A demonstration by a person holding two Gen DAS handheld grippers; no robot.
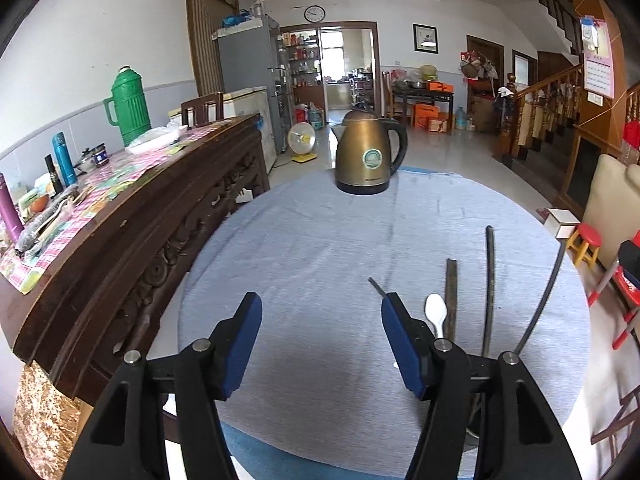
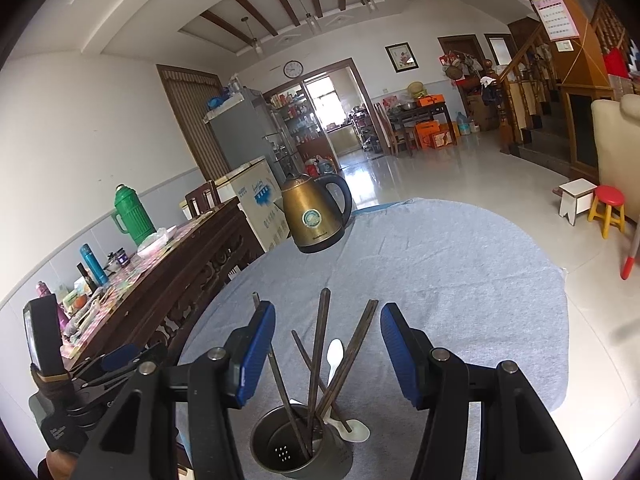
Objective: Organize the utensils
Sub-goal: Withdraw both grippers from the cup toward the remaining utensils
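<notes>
In the right wrist view a metal utensil holder [image 2: 298, 446] stands on the round table under a blue-grey cloth [image 2: 440, 280]. Several dark chopsticks [image 2: 318, 360] stand in it, and a white plastic spoon [image 2: 334, 356] leans beside them. My right gripper [image 2: 328, 356] is open and empty, just above the holder. My left gripper [image 1: 322, 344] is open and empty over the cloth [image 1: 320, 240], left of the chopsticks [image 1: 489, 288] and white spoon [image 1: 436, 312]. The left gripper's fingers [image 2: 120, 360] show at the left edge of the right wrist view.
A bronze electric kettle [image 1: 366, 156] stands at the table's far edge, also in the right wrist view [image 2: 314, 216]. A dark carved sideboard [image 1: 132, 232] with a green thermos [image 1: 128, 104] and bottles runs along the left. Stools [image 2: 606, 210] and a sofa stand at the right.
</notes>
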